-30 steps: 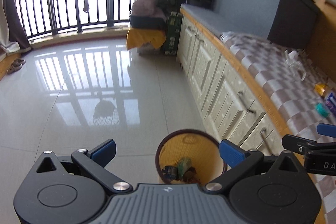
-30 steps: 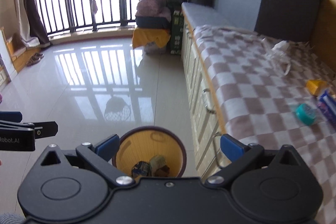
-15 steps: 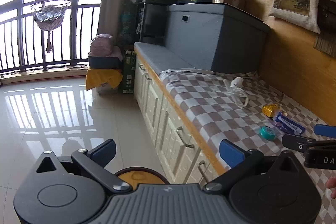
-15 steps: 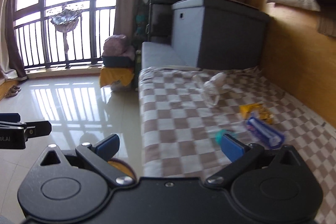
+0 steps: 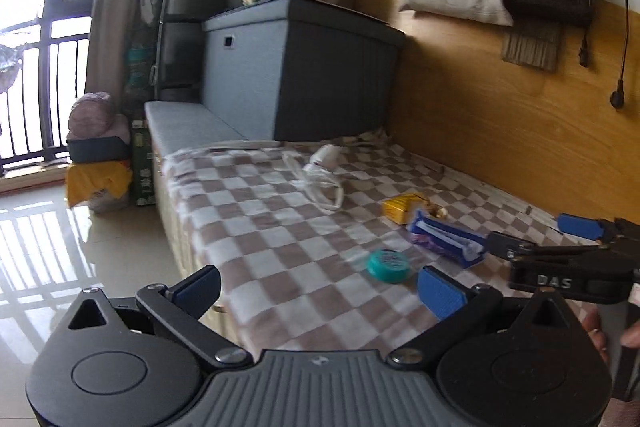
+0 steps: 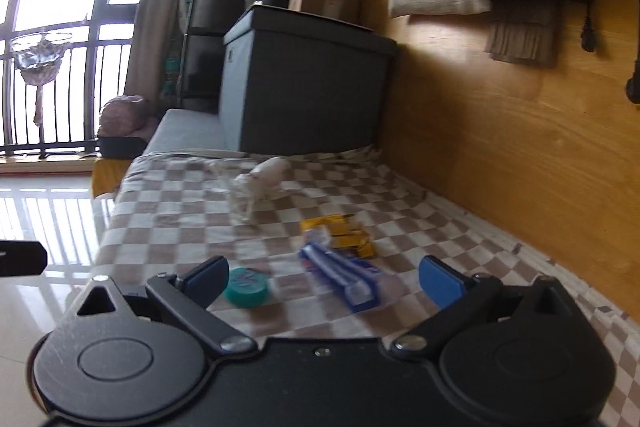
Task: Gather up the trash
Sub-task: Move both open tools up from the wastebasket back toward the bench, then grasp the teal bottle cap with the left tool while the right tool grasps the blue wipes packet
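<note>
The left claw (image 5: 318, 291) is a black plastic assembly: two rounded housings, each with an embossed disc and a triangular cut-out, flank a grey ribbed centre plate bearing a small logo. Angled black link arms, pinned with silver screws, carry blue finger pads (image 5: 440, 293). The right claw (image 6: 322, 277) has the same build, but its centre plate is plain black with one small screw. Seen from the left wrist, its side carries white lettering reading "DAS". A person's fingers (image 5: 596, 327) show at the frame edge.
</note>
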`<state>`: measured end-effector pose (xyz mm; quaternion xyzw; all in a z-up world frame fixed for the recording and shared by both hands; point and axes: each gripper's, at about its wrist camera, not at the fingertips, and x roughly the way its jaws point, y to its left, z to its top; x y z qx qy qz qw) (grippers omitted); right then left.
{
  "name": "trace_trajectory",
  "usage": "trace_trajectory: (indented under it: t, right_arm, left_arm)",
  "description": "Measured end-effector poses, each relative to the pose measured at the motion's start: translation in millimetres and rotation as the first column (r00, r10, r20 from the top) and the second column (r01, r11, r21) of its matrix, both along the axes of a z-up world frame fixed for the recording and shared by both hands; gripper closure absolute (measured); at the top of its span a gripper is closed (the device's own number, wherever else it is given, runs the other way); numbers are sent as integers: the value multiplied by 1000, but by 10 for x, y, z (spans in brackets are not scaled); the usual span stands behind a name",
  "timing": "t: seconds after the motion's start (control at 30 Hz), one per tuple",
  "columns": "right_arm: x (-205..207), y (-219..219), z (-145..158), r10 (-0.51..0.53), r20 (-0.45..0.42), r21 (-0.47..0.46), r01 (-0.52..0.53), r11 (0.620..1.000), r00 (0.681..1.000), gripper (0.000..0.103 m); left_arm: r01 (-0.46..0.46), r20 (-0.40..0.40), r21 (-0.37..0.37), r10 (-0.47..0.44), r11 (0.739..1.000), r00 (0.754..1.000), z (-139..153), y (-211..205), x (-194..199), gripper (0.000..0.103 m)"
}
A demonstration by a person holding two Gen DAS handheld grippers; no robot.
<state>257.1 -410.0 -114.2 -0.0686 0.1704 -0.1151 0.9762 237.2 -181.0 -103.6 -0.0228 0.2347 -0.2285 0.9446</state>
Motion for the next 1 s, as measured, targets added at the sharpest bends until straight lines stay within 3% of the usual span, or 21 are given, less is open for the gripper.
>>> trace_trajectory:
  t: [0.3, 0.63, 0.73, 0.87, 1.0]
  right_arm:
    - [482, -373, -314, -40, -20, -57, 39, 998, 999, 12]
    - [874, -345, -734, -2, -110, -329, -34, 944, 994, 19]
    - [943, -351, -852, 3, -144, -366, -56, 929, 990, 26]
    - [1032, -352, -942, -13, -194, -371, -61, 927, 981, 50]
    - [988, -411, -923, 17, -181, -325, -76, 943, 983, 59]
  left_arm:
    - [91, -34, 30, -90, 995, 995, -226, -571, 244, 0]
    - [92, -84, 32, -89, 995, 992, -454, -837, 616, 4]
    - [87, -89, 67, -81, 994, 993, -490, -956, 727, 11]
    - [110, -89, 112, -100, 988, 991, -530, -1130, 840, 19]
    - [136, -76, 154, -125, 979, 989, -577, -1309, 894, 24]
